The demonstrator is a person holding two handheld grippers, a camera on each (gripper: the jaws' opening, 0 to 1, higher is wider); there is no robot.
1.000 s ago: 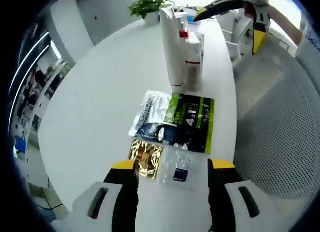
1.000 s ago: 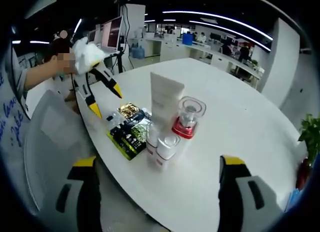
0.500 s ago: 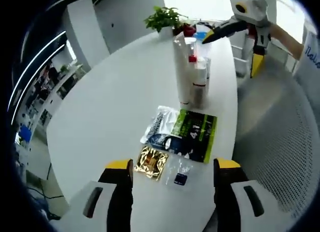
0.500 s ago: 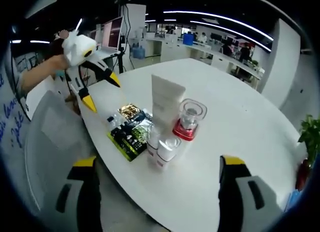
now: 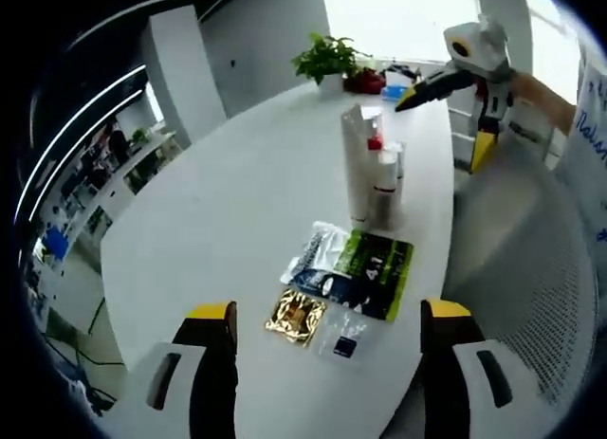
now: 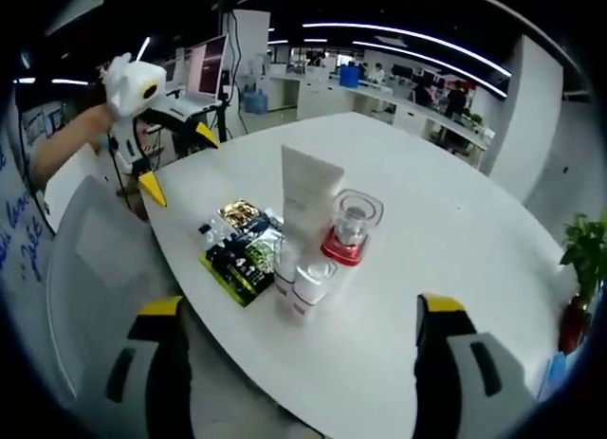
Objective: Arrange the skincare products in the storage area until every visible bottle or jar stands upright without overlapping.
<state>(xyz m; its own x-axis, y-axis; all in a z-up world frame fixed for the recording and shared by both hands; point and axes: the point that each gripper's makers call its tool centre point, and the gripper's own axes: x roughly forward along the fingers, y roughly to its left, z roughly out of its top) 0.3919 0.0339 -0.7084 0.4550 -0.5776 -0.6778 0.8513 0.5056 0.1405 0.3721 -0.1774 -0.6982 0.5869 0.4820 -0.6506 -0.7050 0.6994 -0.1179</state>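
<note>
Four flat sachets lie nearest in the left gripper view, close to the desk's (image 5: pixel 218 202) near curved edge: a gold sachet (image 5: pixel 296 316), a clear sachet (image 5: pixel 343 337), a dark blue-and-silver sachet (image 5: pixel 318 268) and a green-and-black sachet (image 5: pixel 377 271), the last two overlapping. These look light, limp and slick; a pinch at a free edge or corner would likely serve best, since they offer no body to clamp.

Beyond them, still along the same edge, stands a tight upright cluster. In the right gripper view it counts as one tall white tube (image 6: pixel 308 194), two small white-capped bottles (image 6: pixel 305 287) touching at its foot, and one clear jar on a red base (image 6: pixel 347 228). The tube should be soft-walled and tippy, best taken low on its body; the jar looks rigid, possibly breakable, and better gripped across its clear wall.

Both hand-held grippers hang released and empty above the desk: the left hand-held gripper (image 5: pixel 327 325) over the sachets, the right hand-held gripper (image 6: pixel 294 318) facing the cluster from the opposite end, jaws spread wide.

A potted plant (image 5: pixel 327 58) marks the far edge.
</note>
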